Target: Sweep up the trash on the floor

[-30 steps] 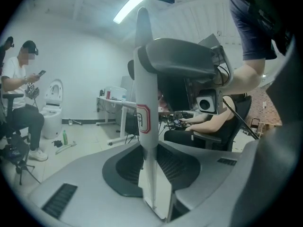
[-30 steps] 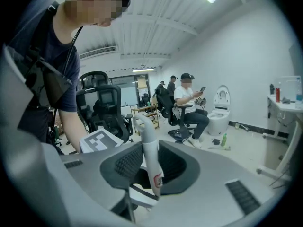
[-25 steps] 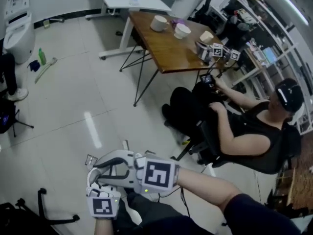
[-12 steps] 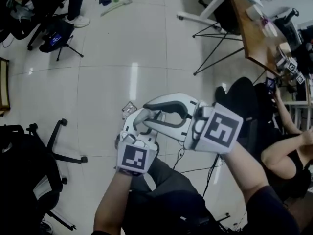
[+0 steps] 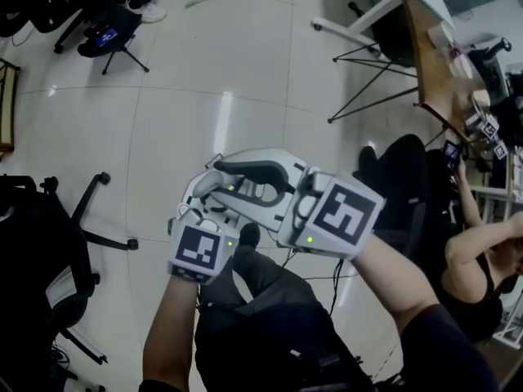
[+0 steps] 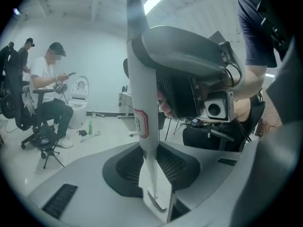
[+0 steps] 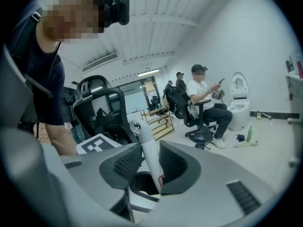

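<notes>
White handle (image 6: 142,103) stands clamped between the left hand-held gripper's (image 6: 150,168) jaws, held above the floor (image 5: 204,72). The right hand-held gripper's (image 7: 149,167) jaws, which have just been opening, sit loosely around the same handle.

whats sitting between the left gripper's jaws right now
A white handle with a red-edged label passes between the jaws of the left gripper, which grip it. The left gripper view shows this plainly.

Bright, even light from a ceiling lamp (image 6: 154,1), pale glare streak on the glossy floor (image 5: 222,117), soft shadows there, fisheye bending, dark corners, hazy close-ups.
</notes>
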`<state>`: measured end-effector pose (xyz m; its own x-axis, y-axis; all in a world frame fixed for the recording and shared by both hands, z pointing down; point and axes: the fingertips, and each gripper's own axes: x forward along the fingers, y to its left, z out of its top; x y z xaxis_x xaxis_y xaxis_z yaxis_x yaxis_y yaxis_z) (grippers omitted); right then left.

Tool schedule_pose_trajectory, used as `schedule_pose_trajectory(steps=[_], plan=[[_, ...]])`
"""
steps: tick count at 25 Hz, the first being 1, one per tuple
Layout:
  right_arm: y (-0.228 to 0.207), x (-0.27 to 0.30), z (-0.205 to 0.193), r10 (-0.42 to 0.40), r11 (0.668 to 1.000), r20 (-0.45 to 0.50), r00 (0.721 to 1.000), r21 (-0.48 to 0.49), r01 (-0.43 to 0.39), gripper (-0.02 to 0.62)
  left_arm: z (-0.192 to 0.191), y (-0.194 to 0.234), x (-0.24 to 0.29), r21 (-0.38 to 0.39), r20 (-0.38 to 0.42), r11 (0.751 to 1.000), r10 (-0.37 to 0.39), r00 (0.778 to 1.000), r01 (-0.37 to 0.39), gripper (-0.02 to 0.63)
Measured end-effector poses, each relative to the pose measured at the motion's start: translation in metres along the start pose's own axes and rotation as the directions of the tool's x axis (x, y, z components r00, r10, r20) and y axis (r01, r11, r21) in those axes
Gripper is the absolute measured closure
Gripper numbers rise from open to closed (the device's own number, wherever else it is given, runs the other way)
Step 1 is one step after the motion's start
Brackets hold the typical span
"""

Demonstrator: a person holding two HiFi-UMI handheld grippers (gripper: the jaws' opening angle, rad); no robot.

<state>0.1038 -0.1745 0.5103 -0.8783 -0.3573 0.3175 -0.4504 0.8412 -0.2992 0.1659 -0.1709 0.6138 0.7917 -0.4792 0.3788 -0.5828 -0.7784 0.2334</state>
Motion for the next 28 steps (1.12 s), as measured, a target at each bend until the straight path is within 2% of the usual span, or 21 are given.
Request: schedule_pose_trajectory(steps=[4, 15, 23, 28], plan=[[0.011, 0.019, 0.007, 0.018, 0.999, 0.031, 0.999, 0.028, -0.019, 0.462, -0.003, 0.015, -0.021, -0.016, 0.0, 0.999, 0.049, 0.999, -0.049, 0.52], [0.036, 0.08, 0.02, 0.09, 0.995, 0.04, 0.995, 0.034, -0.091, 0.461, -0.014, 0.062, -0.071, -0.015, -0.016, 0.988, 0.151, 0.988, -0.151, 0.518], [0.041, 0.114, 0.034, 0.094, 0.994, 0.071, 0.993, 0.041, -0.097, 0.46, -0.012, 0.093, -0.094, -0.016, -0.004, 0.983, 0.182, 0.983, -0.182, 0.517], [0.034, 0.117, 0.043, 0.074, 0.996, 0.086, 0.994, 0.033, -0.077, 0.46, -0.006, 0.101, -0.092, 0.012, -0.005, 0.988, 0.155, 0.988, -0.155, 0.517]])
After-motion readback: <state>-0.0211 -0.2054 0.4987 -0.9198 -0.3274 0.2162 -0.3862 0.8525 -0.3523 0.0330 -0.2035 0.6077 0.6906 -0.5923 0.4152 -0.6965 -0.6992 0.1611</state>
